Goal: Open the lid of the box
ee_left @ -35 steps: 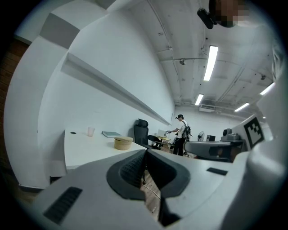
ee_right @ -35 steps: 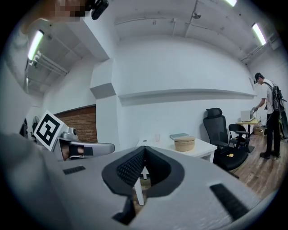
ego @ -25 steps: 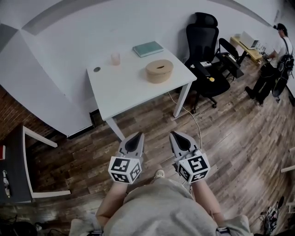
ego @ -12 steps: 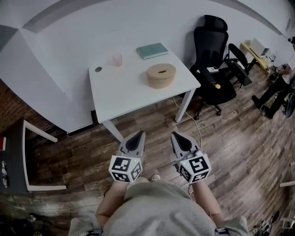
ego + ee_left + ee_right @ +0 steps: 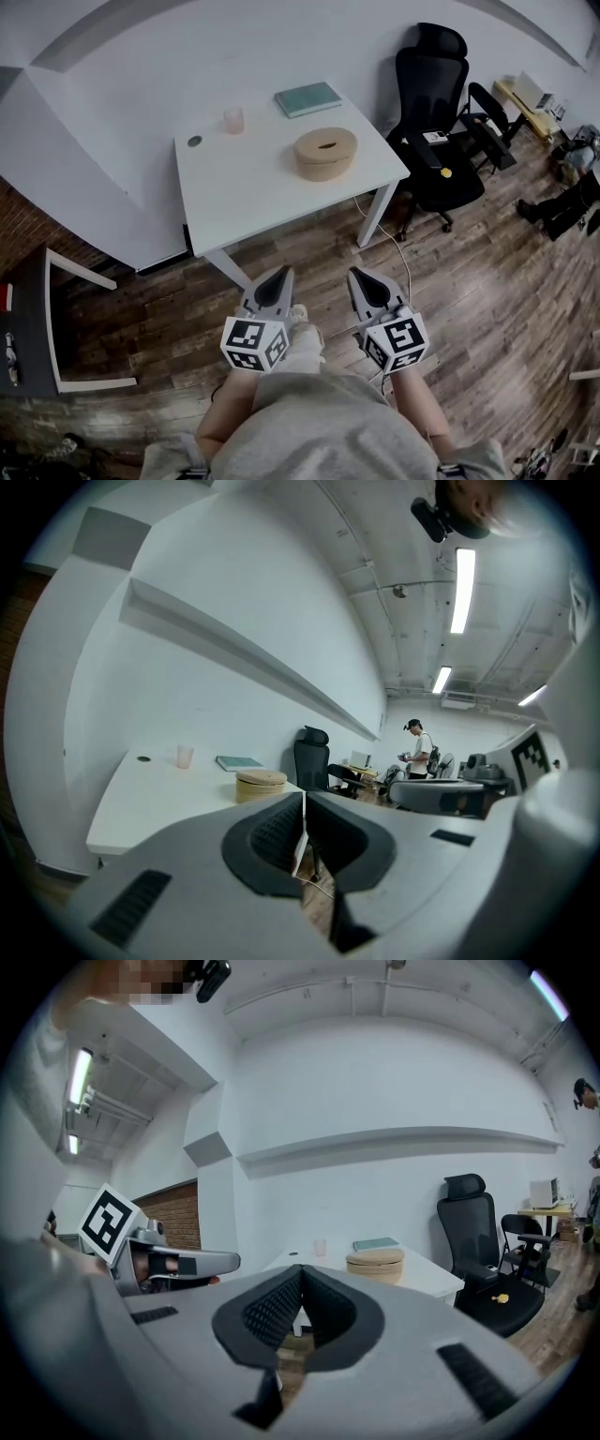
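Note:
A round tan box (image 5: pixel 325 154) with a slotted lid stands on the white table (image 5: pixel 253 192), toward its right side. The same box (image 5: pixel 261 785) shows in the left gripper view and again, as the box (image 5: pixel 375 1262), in the right gripper view. My left gripper (image 5: pixel 280 273) and right gripper (image 5: pixel 357 274) are held side by side over the wooden floor, short of the table's front edge, both pointing at it. Both are shut with nothing between the jaws.
On the table also stand a pink cup (image 5: pixel 232 119), a teal book (image 5: pixel 307 98) and a small dark disc (image 5: pixel 194 142). A black office chair (image 5: pixel 433 112) is right of the table. A cable (image 5: pixel 394 246) trails on the floor. A dark table with white legs (image 5: pixel 47 323) is at left.
The table with the box has come a little nearer as I walk toward it. My foot has stepped forward between the grippers. The person at far right has mostly left the view.

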`<state>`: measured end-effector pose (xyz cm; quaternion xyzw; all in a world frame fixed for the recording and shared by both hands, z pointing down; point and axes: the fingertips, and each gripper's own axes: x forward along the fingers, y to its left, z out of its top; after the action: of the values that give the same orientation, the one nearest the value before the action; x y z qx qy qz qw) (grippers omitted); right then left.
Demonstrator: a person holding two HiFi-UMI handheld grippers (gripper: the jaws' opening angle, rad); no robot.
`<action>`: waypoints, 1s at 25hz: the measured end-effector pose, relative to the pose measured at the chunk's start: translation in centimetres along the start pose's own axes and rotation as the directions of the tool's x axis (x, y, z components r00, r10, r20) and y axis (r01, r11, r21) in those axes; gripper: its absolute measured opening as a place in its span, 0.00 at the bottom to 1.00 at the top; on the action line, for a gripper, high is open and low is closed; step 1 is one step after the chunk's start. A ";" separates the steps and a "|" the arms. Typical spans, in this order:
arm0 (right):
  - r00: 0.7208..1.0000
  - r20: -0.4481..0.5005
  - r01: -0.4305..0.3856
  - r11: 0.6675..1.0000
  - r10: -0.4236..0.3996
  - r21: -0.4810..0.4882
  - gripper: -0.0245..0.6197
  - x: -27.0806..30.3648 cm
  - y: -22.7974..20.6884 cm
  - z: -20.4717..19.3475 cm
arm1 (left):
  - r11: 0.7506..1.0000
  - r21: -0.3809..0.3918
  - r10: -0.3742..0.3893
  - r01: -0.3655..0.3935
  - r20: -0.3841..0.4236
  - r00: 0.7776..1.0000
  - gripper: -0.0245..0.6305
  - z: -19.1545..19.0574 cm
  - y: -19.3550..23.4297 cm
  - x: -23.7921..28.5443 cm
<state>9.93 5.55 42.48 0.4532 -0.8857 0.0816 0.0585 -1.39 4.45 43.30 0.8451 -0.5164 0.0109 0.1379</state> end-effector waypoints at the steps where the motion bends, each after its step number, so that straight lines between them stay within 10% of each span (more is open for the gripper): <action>1: 1.000 -0.002 0.001 1.000 -0.001 -0.002 0.04 0.3 -0.3 -0.1 | 1.000 -0.002 -0.001 0.001 0.000 1.000 0.05 0.0 0.1 0.5; 25: 1.000 0.000 -0.011 0.997 0.011 -0.081 0.04 20.7 -10.2 5.2 | 1.000 -0.007 0.024 -0.024 -0.007 1.000 0.05 5.0 13.8 18.3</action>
<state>6.07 -17.75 42.03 0.4456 -0.8909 0.0458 0.0759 -5.55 -18.59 44.53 0.8384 -0.5258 0.0136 0.1426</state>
